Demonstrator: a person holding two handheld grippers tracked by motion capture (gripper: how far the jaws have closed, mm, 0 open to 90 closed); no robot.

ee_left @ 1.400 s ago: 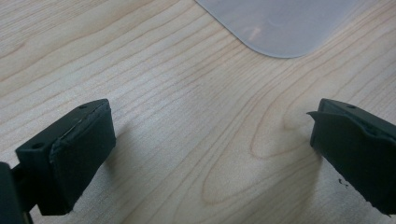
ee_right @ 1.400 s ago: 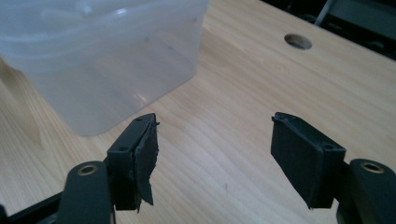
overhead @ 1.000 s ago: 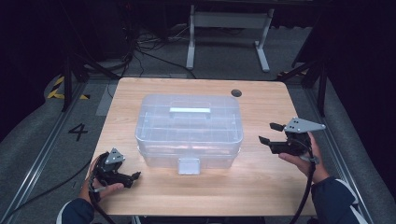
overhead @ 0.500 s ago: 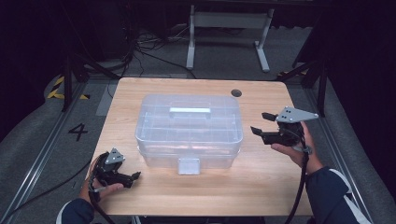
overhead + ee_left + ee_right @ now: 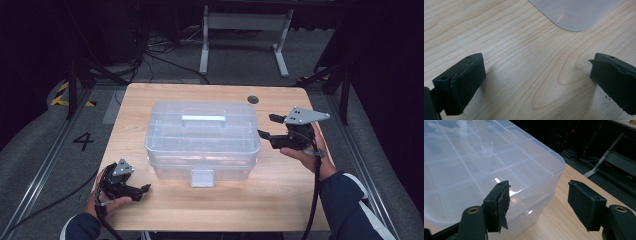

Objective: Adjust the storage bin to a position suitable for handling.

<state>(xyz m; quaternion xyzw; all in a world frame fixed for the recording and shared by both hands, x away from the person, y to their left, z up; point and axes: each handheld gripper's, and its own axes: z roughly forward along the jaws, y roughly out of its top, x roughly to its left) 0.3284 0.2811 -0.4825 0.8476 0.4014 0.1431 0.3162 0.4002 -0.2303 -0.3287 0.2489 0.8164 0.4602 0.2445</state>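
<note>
A clear plastic storage box (image 5: 202, 137) with a closed lid, a top handle (image 5: 203, 119) and a front latch (image 5: 202, 177) stands mid-table. My right gripper (image 5: 266, 126) hovers at the box's right end, jaws open and pointing at the lid's edge, with nothing between them. In the right gripper view the right gripper (image 5: 539, 200) frames the box's rounded corner (image 5: 544, 167). My left gripper (image 5: 144, 192) rests low at the table's front left, open and holding nothing. In the left gripper view the left gripper (image 5: 536, 75) spans bare wood, with a corner of the box (image 5: 574, 12) just ahead.
The wooden table (image 5: 280, 200) has a dark cable hole (image 5: 253, 99) at the back right. Behind the table stands a grey metal frame (image 5: 245, 22) on a dark floor with cables. A black cable (image 5: 315, 200) trails from the right gripper along the sleeve.
The right gripper has moved left and up, from out by the table's right side to the box's right end. The left gripper has stayed where it was.
</note>
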